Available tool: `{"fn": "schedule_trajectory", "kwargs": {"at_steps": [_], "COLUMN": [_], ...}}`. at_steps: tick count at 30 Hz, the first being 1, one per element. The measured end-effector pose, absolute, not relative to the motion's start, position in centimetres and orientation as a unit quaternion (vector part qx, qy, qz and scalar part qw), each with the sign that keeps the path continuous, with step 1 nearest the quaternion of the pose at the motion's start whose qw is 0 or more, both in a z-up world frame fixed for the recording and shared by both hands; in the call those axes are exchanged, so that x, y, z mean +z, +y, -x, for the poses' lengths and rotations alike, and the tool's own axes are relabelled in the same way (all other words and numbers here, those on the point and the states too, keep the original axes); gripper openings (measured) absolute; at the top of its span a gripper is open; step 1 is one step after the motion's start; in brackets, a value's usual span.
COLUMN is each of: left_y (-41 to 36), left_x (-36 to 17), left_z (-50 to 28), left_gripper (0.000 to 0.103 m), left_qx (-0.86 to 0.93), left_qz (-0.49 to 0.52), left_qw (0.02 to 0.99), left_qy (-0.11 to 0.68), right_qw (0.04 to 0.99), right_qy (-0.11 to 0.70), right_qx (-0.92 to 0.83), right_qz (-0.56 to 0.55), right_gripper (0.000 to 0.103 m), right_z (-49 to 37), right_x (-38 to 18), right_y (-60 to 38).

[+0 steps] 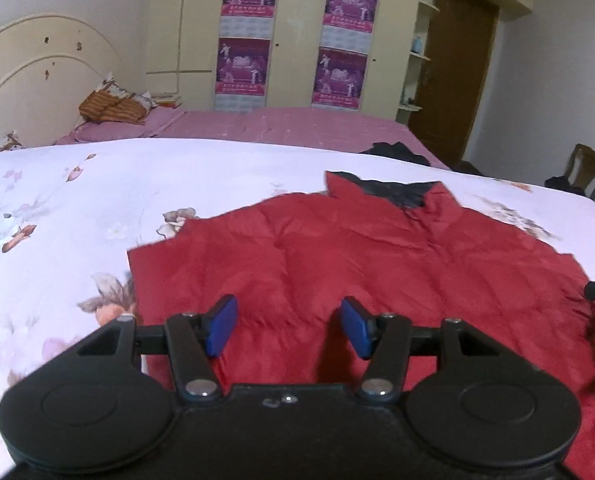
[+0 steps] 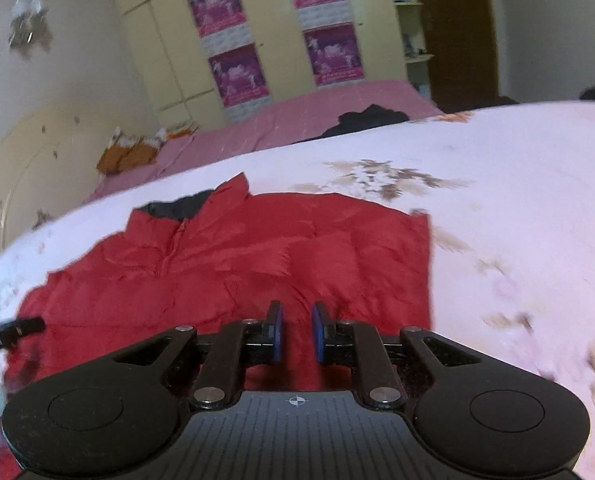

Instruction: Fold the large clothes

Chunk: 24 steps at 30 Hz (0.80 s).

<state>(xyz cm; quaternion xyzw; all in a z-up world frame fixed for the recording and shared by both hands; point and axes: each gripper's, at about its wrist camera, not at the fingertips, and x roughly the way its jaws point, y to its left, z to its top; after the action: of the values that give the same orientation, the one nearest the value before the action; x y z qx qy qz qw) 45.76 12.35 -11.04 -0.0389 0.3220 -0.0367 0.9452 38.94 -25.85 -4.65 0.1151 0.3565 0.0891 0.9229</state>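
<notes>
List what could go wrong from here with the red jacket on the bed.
1. The jacket is puffy and slick-looking, so a fold could spring back or slide on the quilt.
2. Both grippers, left and right, hover open above the hem; a low grab might pinch the quilt too.
3. The right view is motion-blurred, so a fast approach may miss the edge.

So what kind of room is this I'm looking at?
A home bedroom, most likely: a bed with a cream arched headboard, a built-in wardrobe with posters on its doors, and a red padded jacket spread on the floral quilt.
</notes>
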Motion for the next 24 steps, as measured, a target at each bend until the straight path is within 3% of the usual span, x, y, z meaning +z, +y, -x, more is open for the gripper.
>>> {"fn": "schedule_trajectory", "kwargs": {"at_steps": [7,16,24], "left_y": [14.2,11.0,5.5], "left_x": [-13.5,-10.0,-12.3], "left_z": [-48.2,-43.8,-41.5], "left_gripper": [0.059,0.060,0.067], "left_qx": [-0.033,-0.060,-0.096], "left_qz": [0.056,0.049,-0.005], "left_qw": [0.932,0.942,0.933], "left_qy": [0.356,0.327,0.348], "right_qw": [0.913,0.924,0.914], "right_qy": [0.395,0.364,0.380], "right_qx": [0.086,0.086,0.139], "right_qz": [-0.058,-0.077,-0.023], "right_gripper": [0.014,0.015,0.016], "right_z": [-42.6,-38.3,-36.1], "right_x": [-8.5,-5.0,-6.4], "right_y": [-23.7,-23.5,-18.5]}}
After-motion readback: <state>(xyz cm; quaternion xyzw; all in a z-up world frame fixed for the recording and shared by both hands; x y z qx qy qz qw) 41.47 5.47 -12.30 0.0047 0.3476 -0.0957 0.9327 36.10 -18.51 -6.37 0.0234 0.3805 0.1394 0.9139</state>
